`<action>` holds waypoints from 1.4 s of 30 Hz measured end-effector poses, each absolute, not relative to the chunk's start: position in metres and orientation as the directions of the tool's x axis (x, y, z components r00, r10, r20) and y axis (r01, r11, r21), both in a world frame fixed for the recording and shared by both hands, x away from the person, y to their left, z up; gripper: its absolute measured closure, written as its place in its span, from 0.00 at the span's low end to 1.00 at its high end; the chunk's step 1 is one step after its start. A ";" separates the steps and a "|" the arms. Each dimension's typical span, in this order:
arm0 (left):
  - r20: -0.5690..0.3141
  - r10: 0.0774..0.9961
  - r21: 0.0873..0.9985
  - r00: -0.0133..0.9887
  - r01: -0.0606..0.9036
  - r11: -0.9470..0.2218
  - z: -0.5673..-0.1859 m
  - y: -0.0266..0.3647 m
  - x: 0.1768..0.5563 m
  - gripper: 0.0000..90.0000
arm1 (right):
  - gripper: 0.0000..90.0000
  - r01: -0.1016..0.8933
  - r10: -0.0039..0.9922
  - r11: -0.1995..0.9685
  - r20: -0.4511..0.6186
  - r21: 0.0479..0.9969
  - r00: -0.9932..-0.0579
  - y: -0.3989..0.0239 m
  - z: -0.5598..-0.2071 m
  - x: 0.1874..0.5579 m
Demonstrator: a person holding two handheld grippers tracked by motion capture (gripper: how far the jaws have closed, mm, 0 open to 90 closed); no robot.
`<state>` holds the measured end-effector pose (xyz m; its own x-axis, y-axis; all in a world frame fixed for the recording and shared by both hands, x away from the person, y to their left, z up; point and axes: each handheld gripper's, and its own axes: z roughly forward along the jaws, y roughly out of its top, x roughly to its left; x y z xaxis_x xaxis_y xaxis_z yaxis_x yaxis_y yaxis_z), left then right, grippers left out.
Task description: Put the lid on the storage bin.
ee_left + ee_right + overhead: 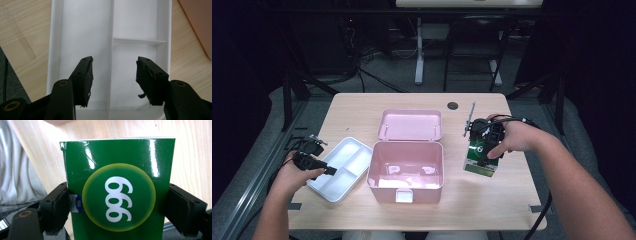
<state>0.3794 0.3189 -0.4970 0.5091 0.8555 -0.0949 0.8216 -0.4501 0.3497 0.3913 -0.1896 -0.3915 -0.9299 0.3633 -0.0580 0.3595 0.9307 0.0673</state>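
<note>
Light wood table [362,107], rounded corners, dark round grommet hole [453,105] near the far edge. Pink box [406,172] sits mid-table, open, its lid [410,125] lying flat just behind it, touching. White tray [340,168] with compartments lies at the box's left, angled, just beside it. Green carton [481,161] is at the box's right, apart from it; can't tell if its base touches the table. Dark tape marks: one [296,206] at the near left edge, one [537,208] at the near right edge.
</note>
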 end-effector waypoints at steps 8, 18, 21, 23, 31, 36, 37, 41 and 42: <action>-0.092 0.854 0.349 0.512 0.820 -0.454 -0.497 0.318 0.379 0.52 | 0.17 0.330 0.335 0.941 -0.062 0.068 -0.940 -0.179 -0.384 0.391; -0.093 0.851 0.349 0.517 0.817 -0.459 -0.496 0.317 0.379 0.52 | 0.17 0.293 0.298 0.952 -0.054 0.086 -0.953 -0.164 -0.373 0.388; -0.097 0.853 0.354 0.514 0.818 -0.453 -0.496 0.318 0.379 0.52 | 0.17 0.285 0.290 0.955 -0.063 0.084 -0.955 -0.159 -0.368 0.387; -0.097 0.853 0.354 0.514 0.818 -0.453 -0.496 0.318 0.379 0.52 | 0.17 0.275 0.280 0.958 -0.064 0.080 -0.958 -0.155 -0.365 0.386; -0.094 0.849 0.349 0.520 0.816 -0.461 -0.496 0.317 0.379 0.52 | 0.17 0.217 0.222 0.973 -0.067 0.078 -0.973 -0.126 -0.356 0.383; -0.095 0.851 0.354 0.517 0.816 -0.457 -0.495 0.319 0.379 0.52 | 0.17 0.197 0.202 0.977 -0.061 0.080 -0.977 -0.107 -0.352 0.384; -0.096 0.851 0.354 0.517 0.817 -0.456 -0.495 0.320 0.379 0.52 | 0.17 0.193 0.198 0.978 -0.061 0.079 -0.978 -0.103 -0.352 0.384; -0.098 0.852 0.359 0.514 0.817 -0.451 -0.494 0.321 0.378 0.52 | 0.17 0.171 0.176 0.982 -0.062 0.079 -0.983 -0.084 -0.353 0.385; -0.098 0.852 0.359 0.514 0.817 -0.451 -0.494 0.321 0.378 0.52 | 0.17 0.165 0.170 0.983 -0.060 0.077 -0.984 -0.080 -0.354 0.385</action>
